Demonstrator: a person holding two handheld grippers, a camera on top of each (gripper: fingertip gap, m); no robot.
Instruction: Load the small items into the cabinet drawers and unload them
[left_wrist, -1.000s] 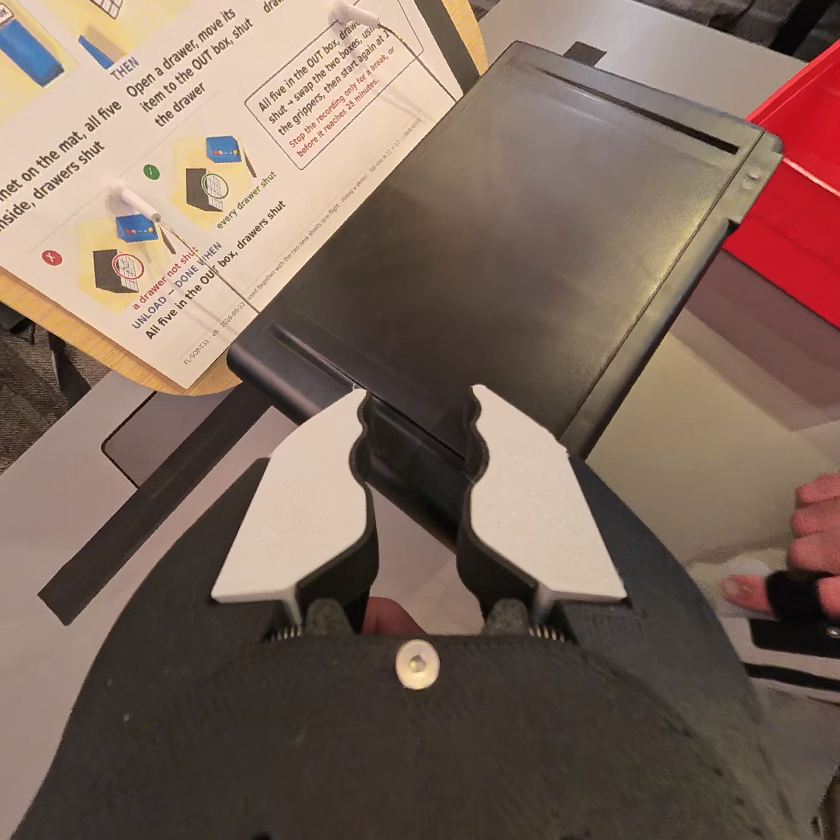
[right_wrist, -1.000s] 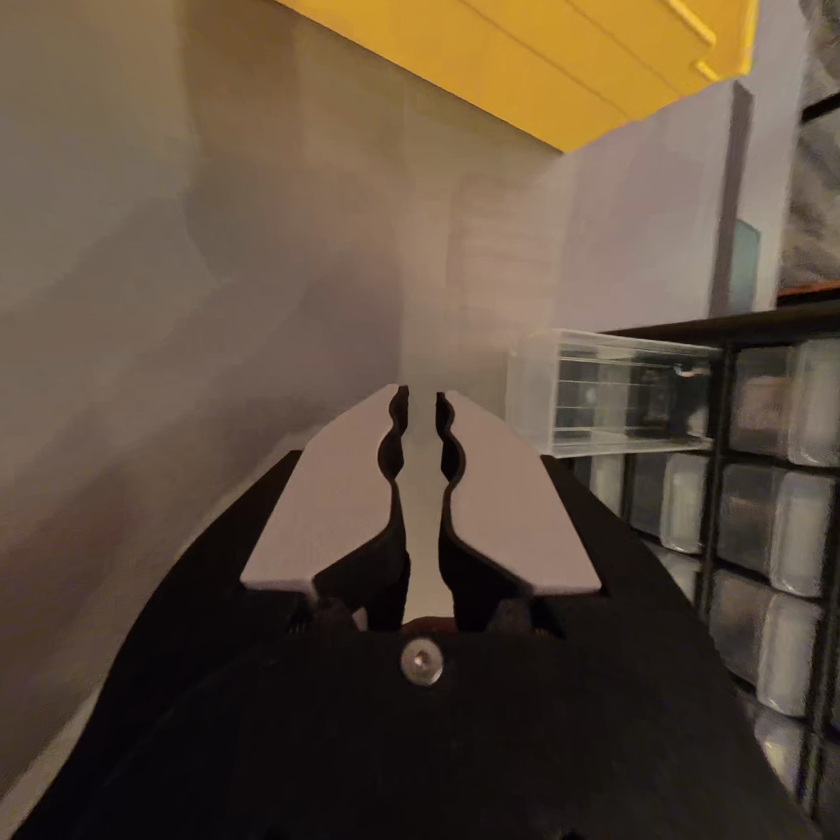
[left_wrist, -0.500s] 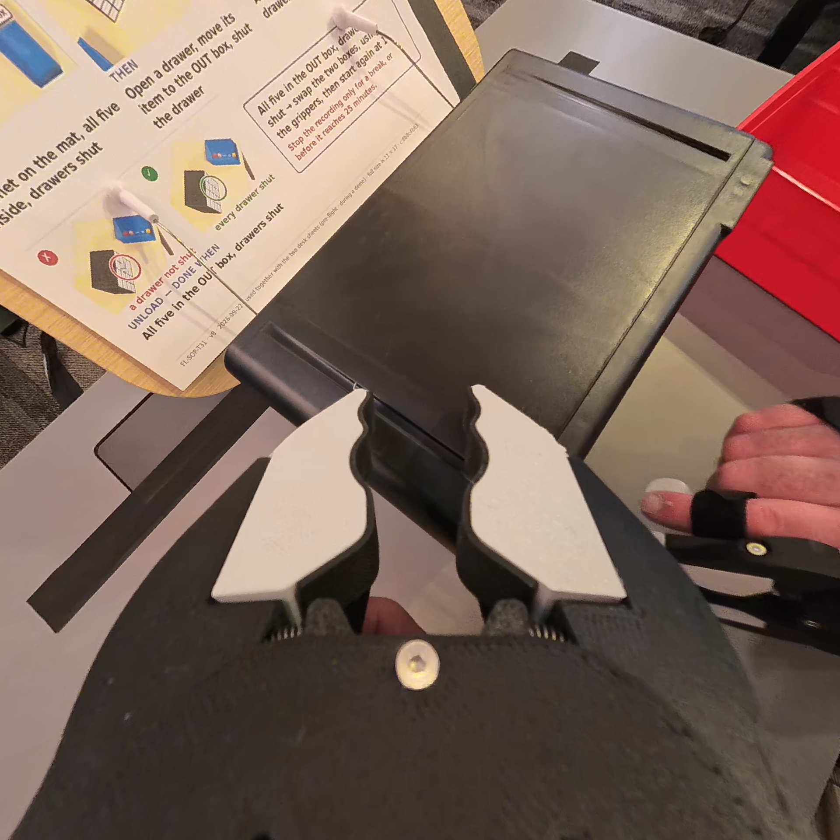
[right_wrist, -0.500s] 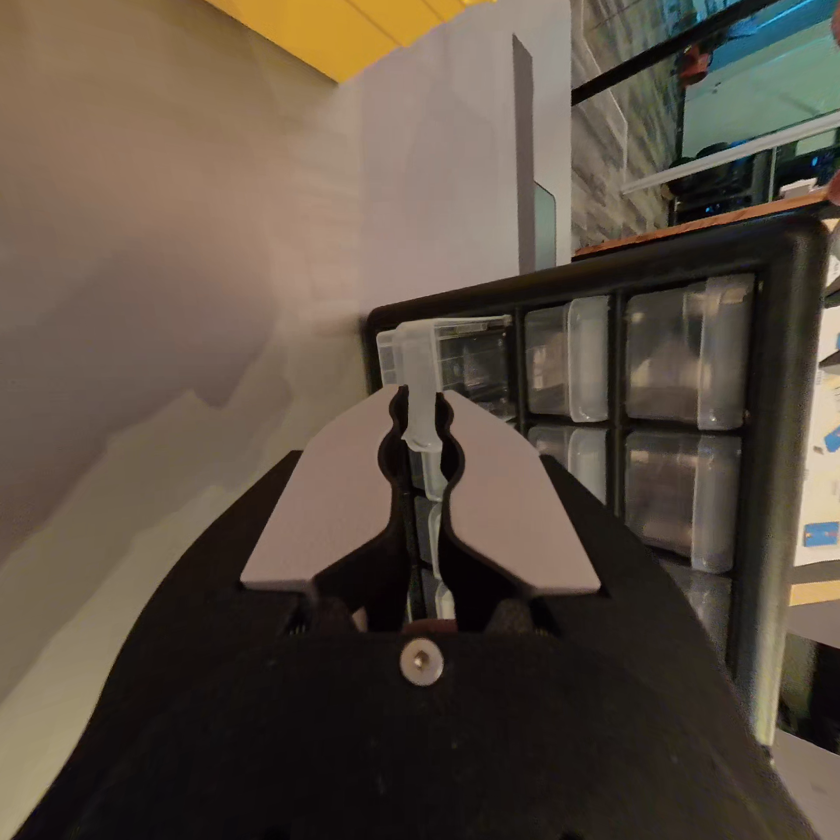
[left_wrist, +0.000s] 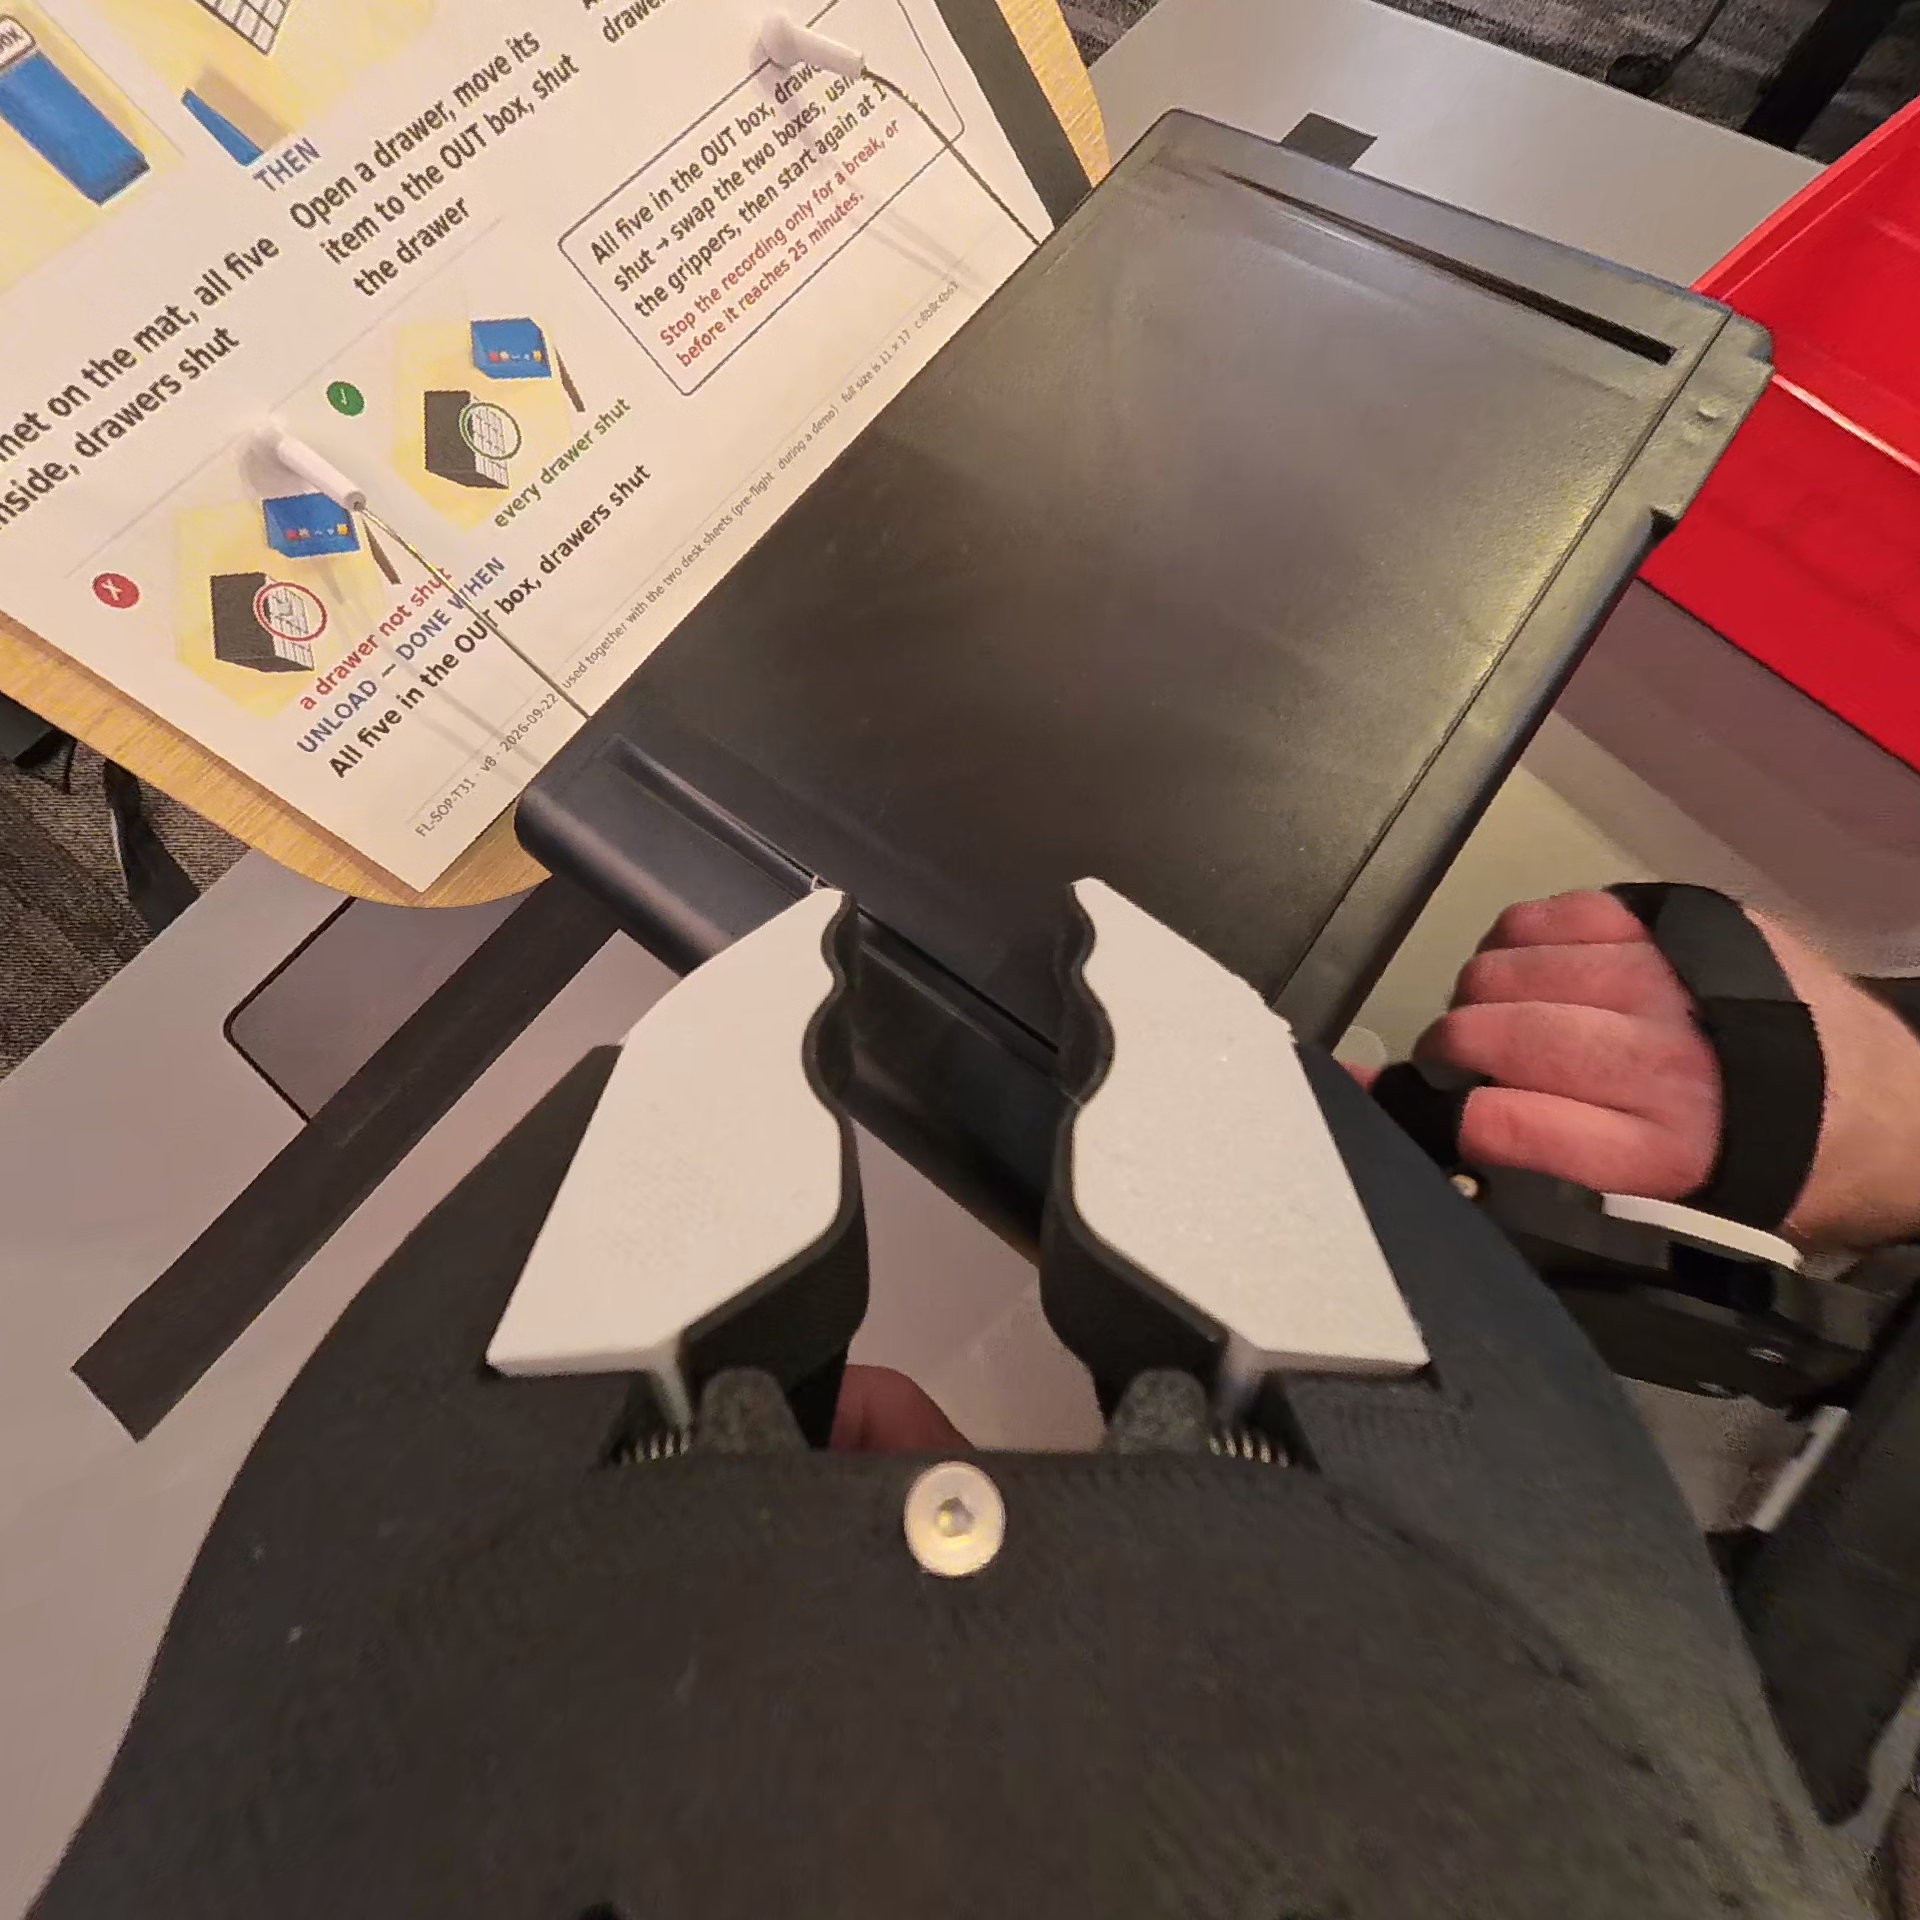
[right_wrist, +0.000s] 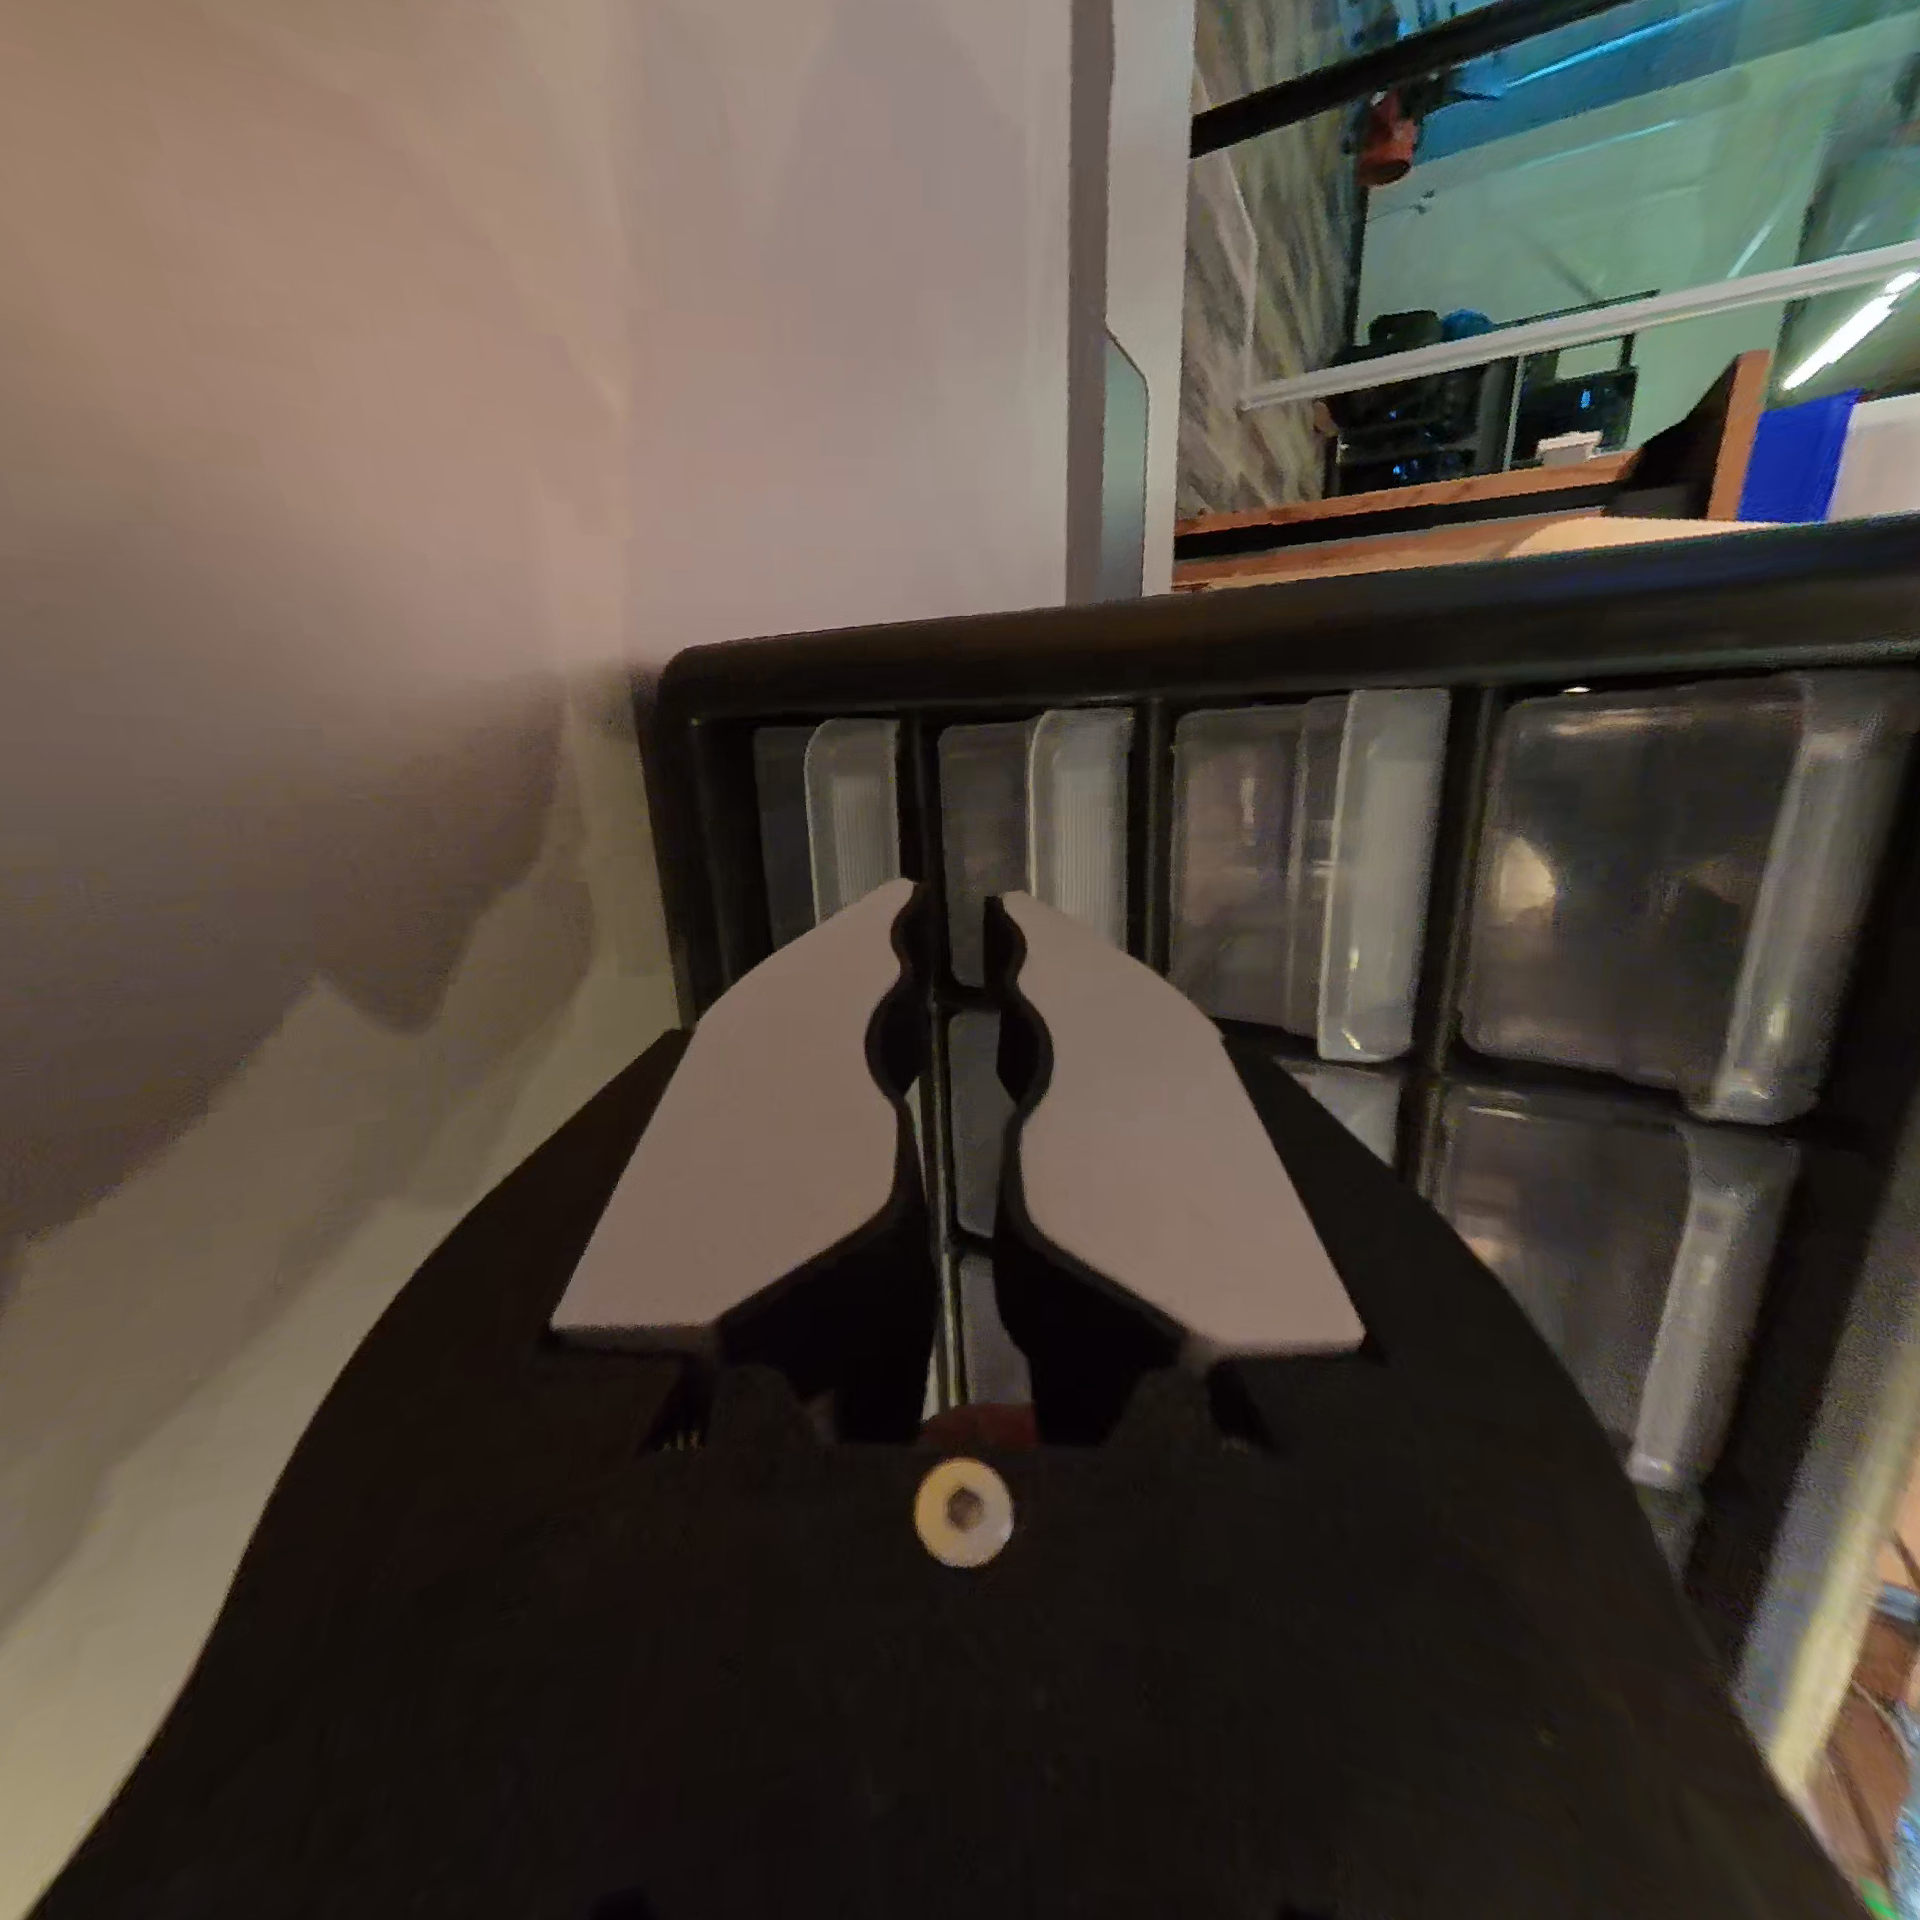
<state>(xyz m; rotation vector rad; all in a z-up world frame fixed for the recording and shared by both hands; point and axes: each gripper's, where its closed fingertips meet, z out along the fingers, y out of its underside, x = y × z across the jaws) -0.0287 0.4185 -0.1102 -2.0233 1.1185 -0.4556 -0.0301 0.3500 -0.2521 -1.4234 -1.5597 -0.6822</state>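
Note:
The black cabinet (left_wrist: 1195, 520) shows from above in the left wrist view. My left gripper (left_wrist: 956, 904) is part closed, with the cabinet's near rim between its fingers. In the right wrist view the cabinet's front (right_wrist: 1247, 634) shows rolled sideways, with its clear drawers (right_wrist: 1081, 810) all pushed in. My right gripper (right_wrist: 951, 899) is shut and empty, with only a narrow gap. It hovers just in front of the drawers at the cabinet's end. No small items are in view.
A red bin (left_wrist: 1818, 416) stands beyond the cabinet on the right. An instruction sheet (left_wrist: 416, 312) lies on a wooden board to the left. A person's hand with a black strap (left_wrist: 1590, 1049) holds the other gripper by the cabinet's front. A pale wall (right_wrist: 416, 416) rises left of the cabinet. Tip to tip, the grippers are about 15 centimetres apart.
The pulled-out clear drawer has gone back into the cabinet. My right gripper held its handle half a second ago and is now off it. The person's hand has moved further into the left view.

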